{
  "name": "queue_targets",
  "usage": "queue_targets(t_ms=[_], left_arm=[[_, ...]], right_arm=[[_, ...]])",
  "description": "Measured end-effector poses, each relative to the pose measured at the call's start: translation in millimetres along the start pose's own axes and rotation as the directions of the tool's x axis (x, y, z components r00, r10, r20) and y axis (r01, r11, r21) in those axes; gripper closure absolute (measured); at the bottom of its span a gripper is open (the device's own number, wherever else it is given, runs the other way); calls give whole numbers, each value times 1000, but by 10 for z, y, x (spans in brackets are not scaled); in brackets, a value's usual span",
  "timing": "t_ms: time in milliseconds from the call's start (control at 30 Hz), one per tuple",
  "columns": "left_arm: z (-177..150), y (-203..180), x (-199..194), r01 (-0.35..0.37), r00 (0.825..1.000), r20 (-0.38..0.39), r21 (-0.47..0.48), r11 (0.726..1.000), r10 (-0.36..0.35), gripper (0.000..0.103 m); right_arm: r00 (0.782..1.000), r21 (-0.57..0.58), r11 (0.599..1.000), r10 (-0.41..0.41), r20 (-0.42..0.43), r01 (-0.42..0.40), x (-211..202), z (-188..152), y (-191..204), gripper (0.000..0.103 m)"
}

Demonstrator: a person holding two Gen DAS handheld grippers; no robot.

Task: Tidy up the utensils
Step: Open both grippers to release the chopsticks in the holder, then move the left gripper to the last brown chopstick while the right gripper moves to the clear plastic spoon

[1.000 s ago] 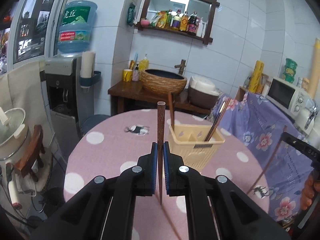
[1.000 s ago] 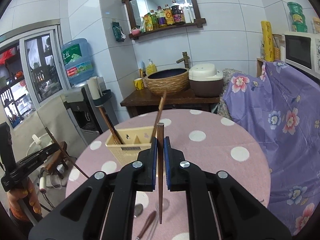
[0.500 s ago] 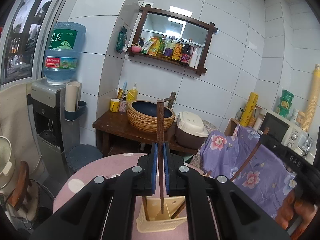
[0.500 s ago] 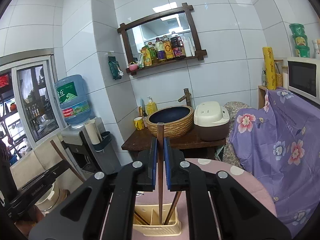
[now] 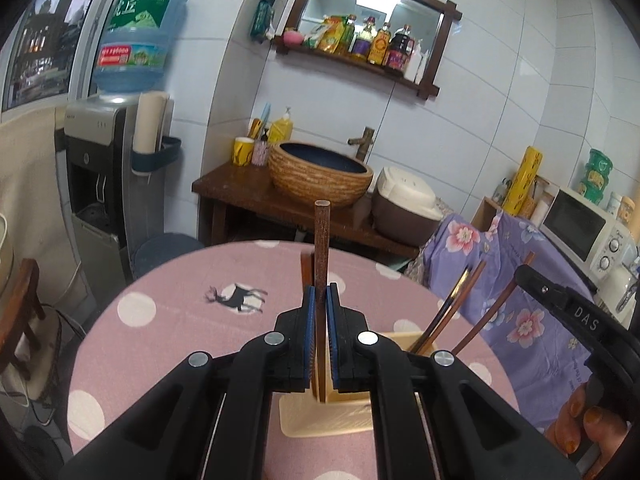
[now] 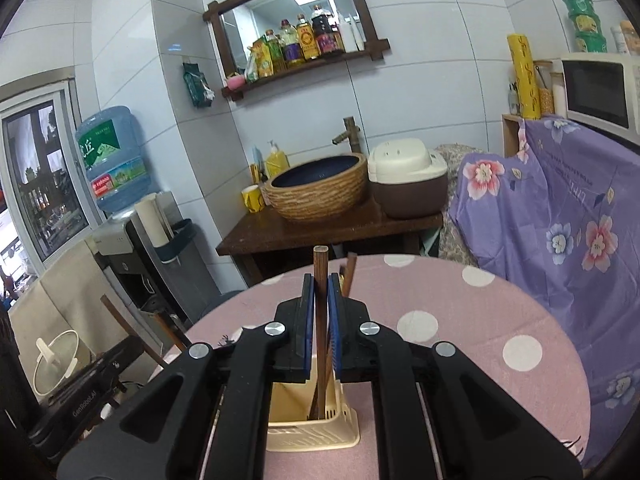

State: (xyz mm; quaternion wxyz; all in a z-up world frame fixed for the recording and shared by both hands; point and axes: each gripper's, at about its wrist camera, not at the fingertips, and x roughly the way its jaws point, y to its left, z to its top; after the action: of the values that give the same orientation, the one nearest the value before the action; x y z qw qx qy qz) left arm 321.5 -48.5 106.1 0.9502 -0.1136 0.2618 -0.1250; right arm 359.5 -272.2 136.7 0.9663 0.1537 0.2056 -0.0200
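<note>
- Compared with half a second ago, both views tilted downward: table [image 5: 168, 320] back in frame, chopstick tips lowered into beige basket [image 6: 316, 432]. Insertion judged nearly complete; release expected next.
- Left gripper [image 5: 319, 336]: blue pads clamped narrow on left chopstick [image 5: 321, 248], upright, tip inside the basket.
- Right gripper [image 6: 319, 328]: same narrow clamp on right chopstick [image 6: 320, 280], tip at the slotted basket wall.
- Chopsticks: slim, dark brown, wood-grained, square-ended. Basket: rigid ribbed plastic. Tablecloth: smooth pink, white dots.
</note>
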Motion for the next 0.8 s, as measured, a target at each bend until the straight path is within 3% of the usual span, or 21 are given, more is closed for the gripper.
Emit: queue_targets(t_ms=[233,367,433,467,500,567,633,800], left_arm=[[-231,106,195,-23,998,-58,-18,1000,21,96],[-288,132,199,2,997,-72,-32,999,-4,96],[-341,101,159,7,997,-76,-6,1000,-7,95],[-370,85,122,4,997,-76,10,1000,-3,89],[-402,74,95,0,997,-75,19,1000,1,74],[-490,84,-7,-1,998,-65,30,1000,3,47],[-605,106,-104,-13,998,-64,40,999,16,43],[-986,253,-185,-60,987,-144,63,996,68,37]], right_arm=[[1000,7,1000,-14,0,14,72,-163,-107,95],[1000,-10,1000,-8,-2,8,55,-225,-126,91],[1000,-26,999,-21,20,21,-8,-274,-123,62],[999,-29,999,-27,32,28,-52,-310,-133,52],[999,-28,999,-32,43,33,-107,-347,-150,46],[998,-49,998,-39,44,41,-193,-430,-150,46],[999,-86,996,-36,27,38,-268,-554,-146,46],[994,-169,983,-86,-70,73,-375,-1039,-192,46]])
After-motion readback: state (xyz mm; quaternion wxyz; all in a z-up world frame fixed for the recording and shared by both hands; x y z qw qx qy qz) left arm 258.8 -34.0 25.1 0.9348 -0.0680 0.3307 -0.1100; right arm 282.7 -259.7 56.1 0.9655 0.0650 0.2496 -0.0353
